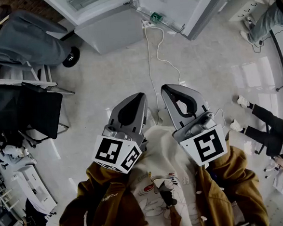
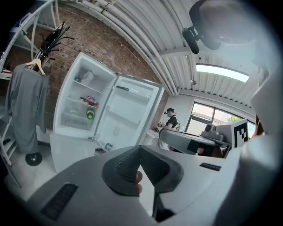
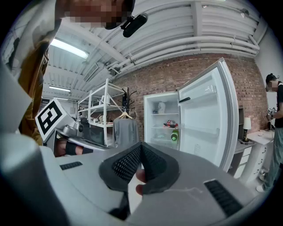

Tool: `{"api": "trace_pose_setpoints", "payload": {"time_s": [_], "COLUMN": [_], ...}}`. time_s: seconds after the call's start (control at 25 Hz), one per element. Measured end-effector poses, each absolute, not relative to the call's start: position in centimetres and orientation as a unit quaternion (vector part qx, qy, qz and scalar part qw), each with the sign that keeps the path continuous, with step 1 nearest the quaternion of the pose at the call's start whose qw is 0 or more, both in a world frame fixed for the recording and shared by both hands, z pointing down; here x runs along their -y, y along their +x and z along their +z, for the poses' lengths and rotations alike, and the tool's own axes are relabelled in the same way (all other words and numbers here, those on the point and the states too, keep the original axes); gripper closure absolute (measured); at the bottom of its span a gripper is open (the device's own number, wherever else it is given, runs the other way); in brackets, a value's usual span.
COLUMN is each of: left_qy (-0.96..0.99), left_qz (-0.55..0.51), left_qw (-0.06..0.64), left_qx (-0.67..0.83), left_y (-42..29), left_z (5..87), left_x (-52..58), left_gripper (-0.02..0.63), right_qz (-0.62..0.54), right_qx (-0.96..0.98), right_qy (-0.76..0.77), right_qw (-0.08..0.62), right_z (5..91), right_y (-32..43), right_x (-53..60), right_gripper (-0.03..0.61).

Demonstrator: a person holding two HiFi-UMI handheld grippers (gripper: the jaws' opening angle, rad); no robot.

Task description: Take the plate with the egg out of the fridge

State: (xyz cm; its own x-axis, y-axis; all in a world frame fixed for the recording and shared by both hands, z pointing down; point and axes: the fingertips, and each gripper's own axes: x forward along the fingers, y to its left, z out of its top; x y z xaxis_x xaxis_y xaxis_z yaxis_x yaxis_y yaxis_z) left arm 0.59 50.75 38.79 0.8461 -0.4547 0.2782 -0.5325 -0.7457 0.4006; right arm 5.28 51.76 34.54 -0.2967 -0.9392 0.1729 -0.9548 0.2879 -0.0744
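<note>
The plate with the egg cannot be picked out for certain from this far off. It is presumably on a shelf of the open fridge [image 3: 162,121], where a red-and-dark item [image 3: 170,125] sits on the middle shelf just above a green bottle [image 3: 175,135]. The person stands well apart from the fridge, with the left gripper [image 1: 140,95] and the right gripper [image 1: 165,87] side by side close to the chest. Each gripper's own view shows its jaws pressed together at the tips with nothing between them, so the retrieval looks not yet begun.

Several things could go wrong from here:
- **Cable:** A white cable [image 1: 149,51] trails across the floor [image 1: 200,57] between the person and the fridge. It could catch a foot on the approach or, worse, on the way back with the load.
- **Closed jaws:** If the jaws arrive at the shelf without parting, they could shove the plate or topple the bottle.
- **Tipping:** A pinch on one rim alone would probably let the plate tilt and the egg roll off. Holding opposite rims level with both grippers looks safer.
- **Door:** The open door [image 3: 208,114] stands to the right, where the right gripper could clip it.
</note>
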Motion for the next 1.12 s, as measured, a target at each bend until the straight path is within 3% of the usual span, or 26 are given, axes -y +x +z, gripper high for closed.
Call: {"api": "trace_pose_setpoints", "payload": {"time_s": [0.76, 1.12], "left_qy": [0.915, 0.907], "left_qz": [0.098, 0.137], "left_qw": [0.242, 0.259], "left_qx": [0.307, 0.303], "left_y": [5.4, 9.6], "left_z": [38.5, 41.1], "left_x": [-51.3, -53.7], "left_gripper": [0.606, 0.606], "right_qz": [0.105, 0.176], "right_qx": [0.841, 0.835], "right_qy": [0.530, 0.522], "right_qw": [0.031, -0.001], "right_z": [35.0, 37.4], "right_y": [10.0, 13.5], "right_x": [-52.2, -56.1], "right_gripper": [0.572, 0.572]}}
